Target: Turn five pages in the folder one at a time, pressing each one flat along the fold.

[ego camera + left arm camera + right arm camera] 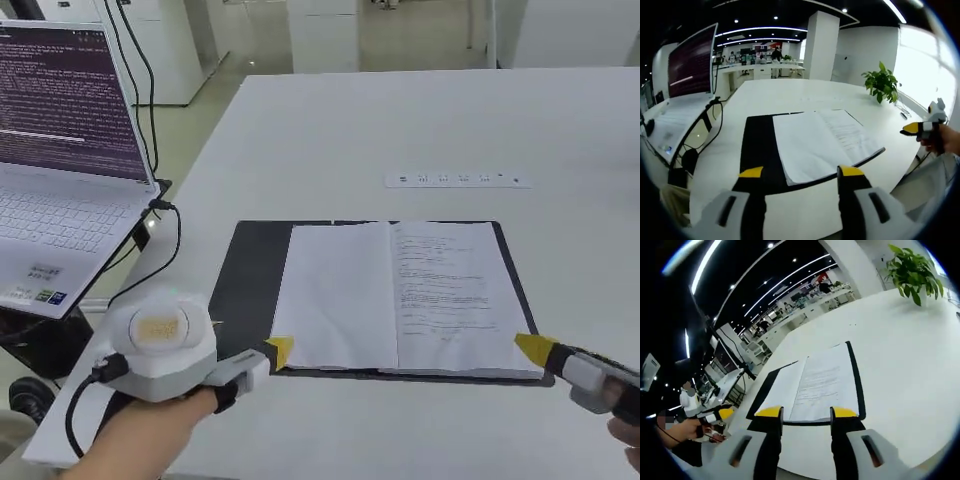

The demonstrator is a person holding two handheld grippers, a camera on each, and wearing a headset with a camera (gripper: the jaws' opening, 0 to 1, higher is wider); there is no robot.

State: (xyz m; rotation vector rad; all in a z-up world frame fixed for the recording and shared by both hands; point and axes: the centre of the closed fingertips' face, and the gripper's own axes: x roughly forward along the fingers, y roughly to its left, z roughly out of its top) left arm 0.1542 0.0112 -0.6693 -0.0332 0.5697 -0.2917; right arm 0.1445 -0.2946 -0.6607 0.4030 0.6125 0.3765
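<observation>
Closest in the head view, a hand (140, 440) holds the left gripper (278, 352), its yellow tip at the near left corner of the white sheets; whether it touches the paper cannot be told. In the left gripper view its jaws stand wide apart with nothing gripped, framing the near edge of the folder (757, 145). At the near right corner the right gripper (537, 348) points in from the side, just off the page edge. In the right gripper view its jaws are also spread wide and hold nothing, with the folder's near edge between them.

The black folder (250, 270) lies open and flat on the white table (400, 120), just ahead of both grippers. Its left page (335, 295) is blank and its right page (445, 290) carries printed lines. The fold runs down the middle.

Beyond the folder a white power strip (458, 179) lies on the table, well apart from it. To the left an open laptop (60, 150) shows text on a dark screen, and a black cable (170, 240) hangs beside it. A potted plant (882, 85) stands at the far edge of the table
</observation>
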